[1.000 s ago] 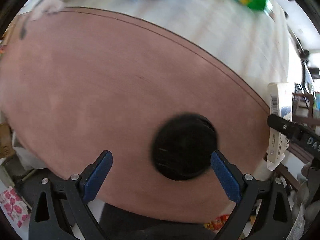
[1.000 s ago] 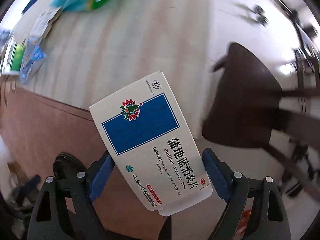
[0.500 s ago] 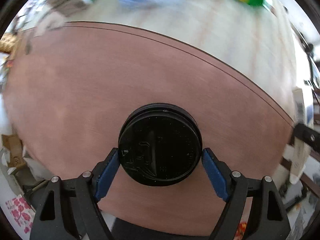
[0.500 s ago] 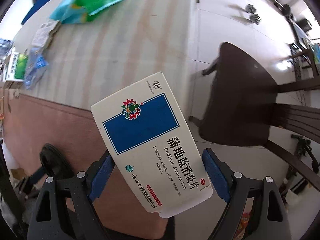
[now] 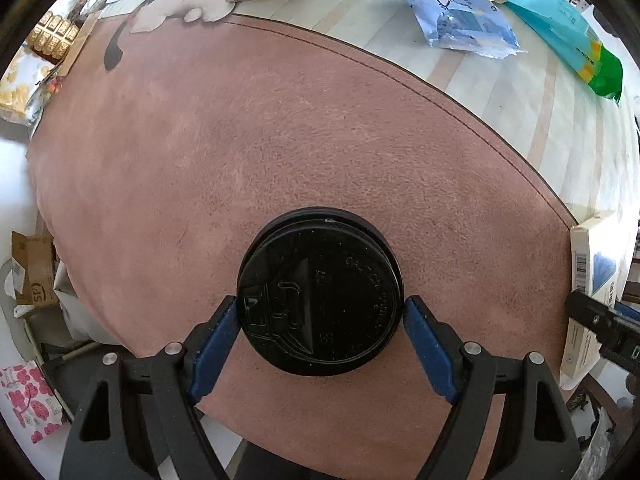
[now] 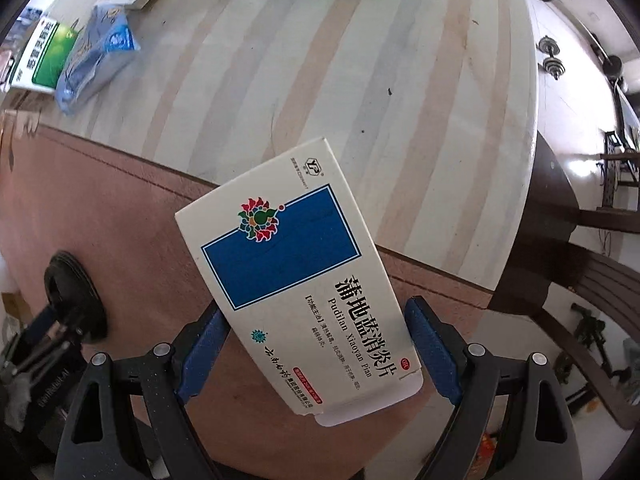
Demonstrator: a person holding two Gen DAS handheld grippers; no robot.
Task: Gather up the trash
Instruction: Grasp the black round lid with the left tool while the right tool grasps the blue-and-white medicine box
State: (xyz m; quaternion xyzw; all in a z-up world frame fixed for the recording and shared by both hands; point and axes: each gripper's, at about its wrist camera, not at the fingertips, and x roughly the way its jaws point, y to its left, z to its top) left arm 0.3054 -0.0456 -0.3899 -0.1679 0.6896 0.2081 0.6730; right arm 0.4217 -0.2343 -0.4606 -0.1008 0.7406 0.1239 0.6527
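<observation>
The left gripper [image 5: 322,322] is clamping a black cup lid [image 5: 320,292] between its blue pads, over a pinkish-brown mat [image 5: 248,132]. The right gripper [image 6: 314,350] is gripping a white medicine box [image 6: 296,276], tilted, above the mat's edge. The mat is covering the near part of a pale striped table [image 6: 360,80], where a blue packet [image 5: 460,20], a teal-green bag [image 5: 576,44] and a green-and-white carton [image 6: 40,56] are lying. A dark chair [image 6: 560,248] is standing beside the table; what look like dumbbells [image 6: 552,60], too small to be sure, are sitting on the floor.
</observation>
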